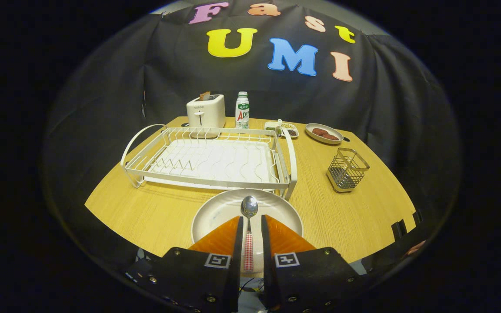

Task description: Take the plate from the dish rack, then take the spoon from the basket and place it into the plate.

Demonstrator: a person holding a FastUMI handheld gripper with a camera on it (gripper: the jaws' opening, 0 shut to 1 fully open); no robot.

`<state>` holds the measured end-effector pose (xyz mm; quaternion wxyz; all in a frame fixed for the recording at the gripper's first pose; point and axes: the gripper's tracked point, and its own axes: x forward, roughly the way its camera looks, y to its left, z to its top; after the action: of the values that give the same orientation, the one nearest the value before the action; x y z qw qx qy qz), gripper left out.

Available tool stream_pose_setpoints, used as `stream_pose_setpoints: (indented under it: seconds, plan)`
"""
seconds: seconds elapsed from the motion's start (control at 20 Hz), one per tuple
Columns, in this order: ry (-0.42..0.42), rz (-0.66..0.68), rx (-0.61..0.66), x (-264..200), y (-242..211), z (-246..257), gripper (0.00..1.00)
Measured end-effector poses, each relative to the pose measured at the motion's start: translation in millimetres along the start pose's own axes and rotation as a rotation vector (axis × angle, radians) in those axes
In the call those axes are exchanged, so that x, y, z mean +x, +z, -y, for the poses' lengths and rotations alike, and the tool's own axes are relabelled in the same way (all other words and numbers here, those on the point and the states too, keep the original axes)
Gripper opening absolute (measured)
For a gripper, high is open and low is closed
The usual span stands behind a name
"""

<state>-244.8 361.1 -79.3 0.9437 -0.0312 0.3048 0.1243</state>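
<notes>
A white round plate [209,213] rests on the wooden table just in front of the white dish rack [181,174], whose tray is bare. A metal spoon [249,207] with a red-and-white checked handle lies in the plate, bowl pointing toward the rack. My gripper [252,217] hovers over the near half of the plate, and the spoon's handle runs back between its fingers. The jaws stand slightly apart: the handle is close to the left finger, and a narrow gap shows on the right side. The wire basket [347,170] stands to the right of the rack.
Behind the rack stand a white toaster [206,111] and a small bottle [242,110]. A small rectangular dish [282,129] and an oval dish with brown pieces [324,133] sit at the back right. Bare tabletop [146,213] lies left of the plate.
</notes>
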Motion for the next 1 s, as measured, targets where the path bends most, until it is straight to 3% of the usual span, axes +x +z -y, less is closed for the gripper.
stream_pose_setpoints:
  seconds: [0.3, 0.4, 0.6, 1.0]
  plan:
    - [-0.024, 0.068, -0.027, -14, 22, 10, 0.23]
    - [-0.035, 0.110, -0.033, -23, 36, 13, 0.27]
    - [-0.064, 0.205, -0.042, -39, 66, 18, 0.96]
    - [-0.036, 0.362, 0.017, -57, 127, 17, 0.97]
